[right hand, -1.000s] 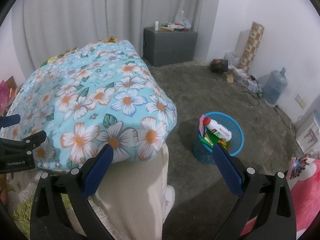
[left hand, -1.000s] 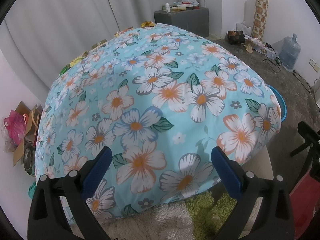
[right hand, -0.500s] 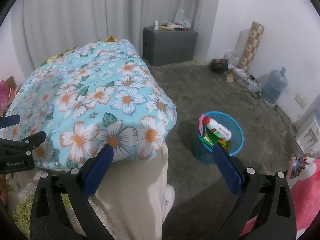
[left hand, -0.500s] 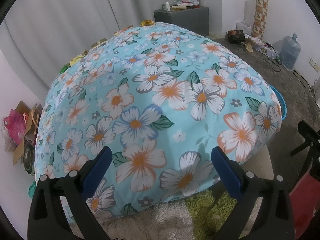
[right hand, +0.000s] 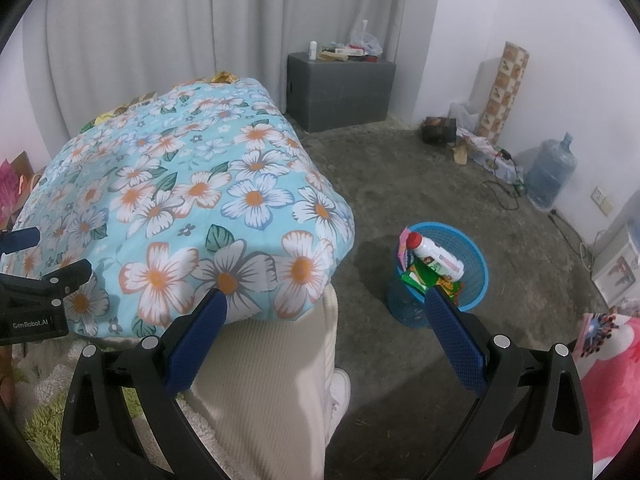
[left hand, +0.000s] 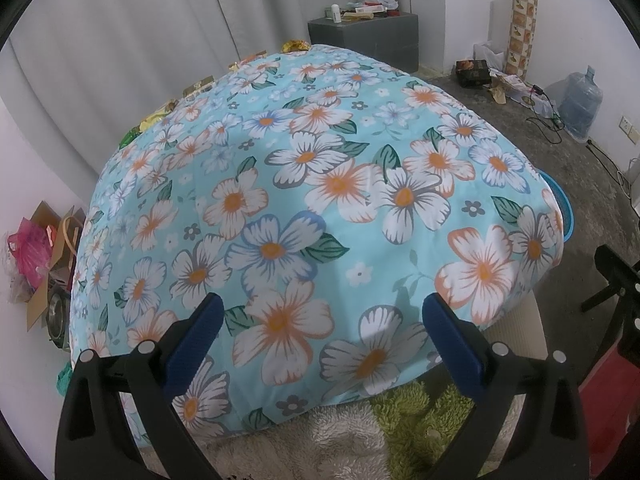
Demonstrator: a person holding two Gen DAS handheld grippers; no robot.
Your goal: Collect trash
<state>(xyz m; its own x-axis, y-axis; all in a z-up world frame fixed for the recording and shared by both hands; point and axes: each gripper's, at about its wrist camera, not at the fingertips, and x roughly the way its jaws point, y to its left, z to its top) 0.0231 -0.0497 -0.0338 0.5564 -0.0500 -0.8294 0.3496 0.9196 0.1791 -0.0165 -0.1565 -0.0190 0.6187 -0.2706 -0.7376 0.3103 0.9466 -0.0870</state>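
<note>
A blue mesh trash basket (right hand: 474, 284) stands on the concrete floor right of the bed; it holds a white bottle with a red cap (right hand: 438, 258) and green wrappers (right hand: 420, 278). Its rim peeks out behind the quilt in the left wrist view (left hand: 562, 210). Several snack wrappers (left hand: 164, 114) lie along the far edge of the floral quilt (left hand: 320, 184), also seen in the right wrist view (right hand: 224, 77). My left gripper (left hand: 318, 320) is open and empty above the quilt's near end. My right gripper (right hand: 324, 318) is open and empty above the bed corner.
A grey cabinet (right hand: 340, 88) with small items stands at the back wall. A water jug (right hand: 550, 178), a patterned roll (right hand: 506, 92) and cables lie by the right wall. Cardboard and a pink bag (left hand: 32, 252) sit left of the bed. A shaggy rug (left hand: 400, 432) lies below.
Both views have shifted only very slightly; the grippers stay open and empty.
</note>
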